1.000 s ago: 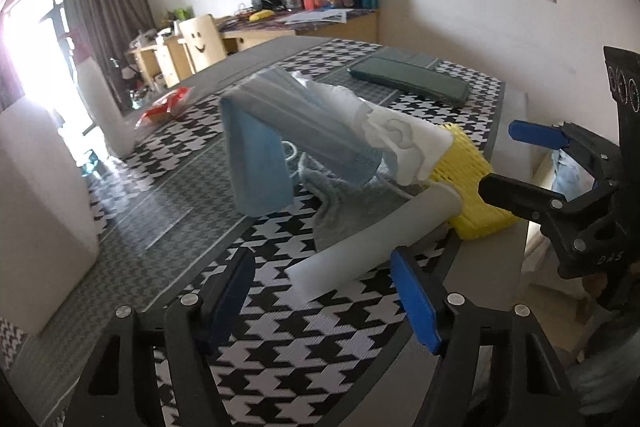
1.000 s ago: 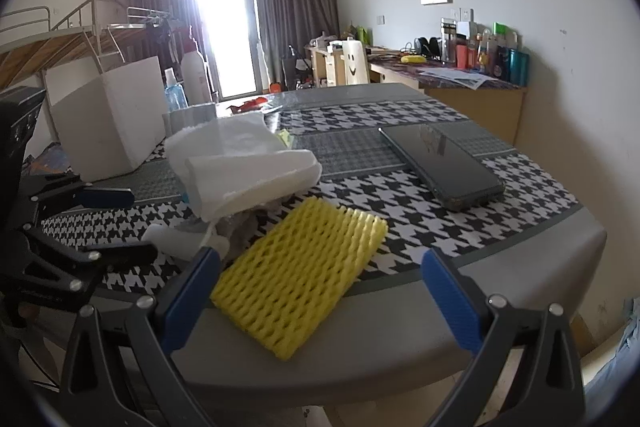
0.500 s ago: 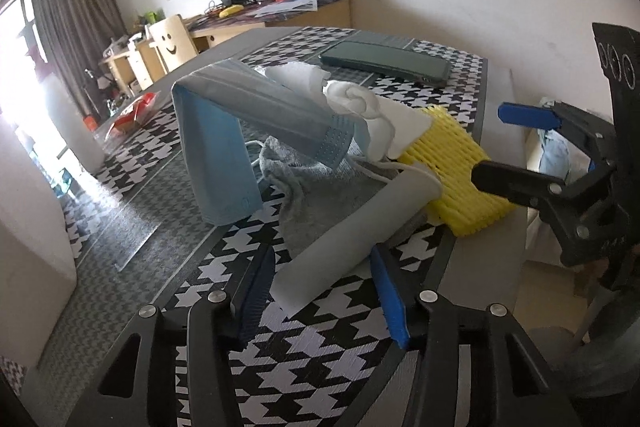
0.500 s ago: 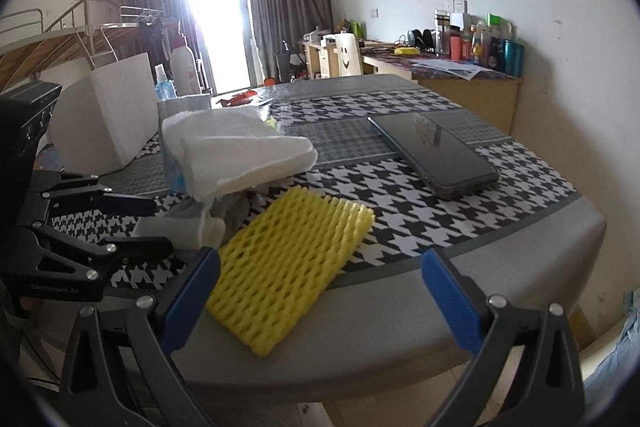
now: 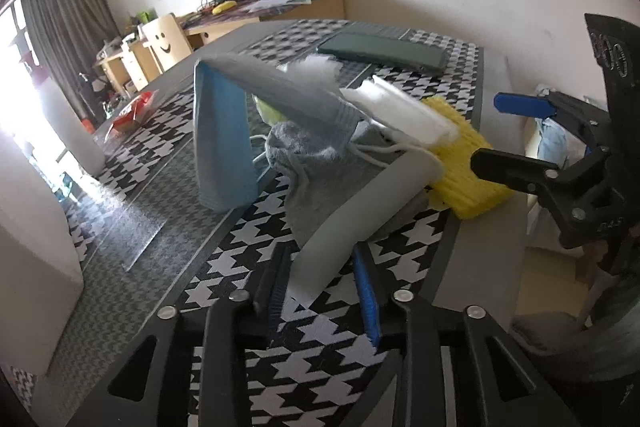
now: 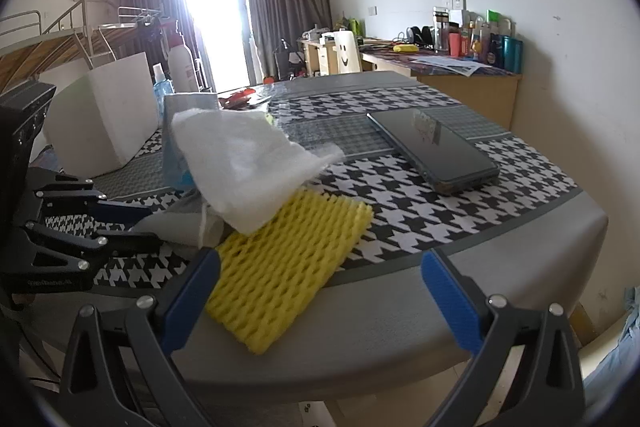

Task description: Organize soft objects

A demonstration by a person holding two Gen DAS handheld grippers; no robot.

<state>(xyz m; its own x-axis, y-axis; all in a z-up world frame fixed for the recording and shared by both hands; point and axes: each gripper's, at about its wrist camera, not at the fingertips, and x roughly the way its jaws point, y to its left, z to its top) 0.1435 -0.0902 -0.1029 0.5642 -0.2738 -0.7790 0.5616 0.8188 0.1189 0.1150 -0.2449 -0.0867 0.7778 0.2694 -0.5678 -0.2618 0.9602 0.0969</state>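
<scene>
Your left gripper point(image 5: 322, 285) has just been closing and now pinches the grey foam roll point(image 5: 360, 211). Only your right wrist view shows the right gripper point(image 6: 320, 301) spread wide over the yellow foam net point(image 6: 280, 267).

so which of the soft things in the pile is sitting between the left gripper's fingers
The pale grey foam roll. Its near end lies between the left gripper's blue pads, whose jaws have just been closing. The yellow foam net, white wad and grey cloth lie beyond.
</scene>
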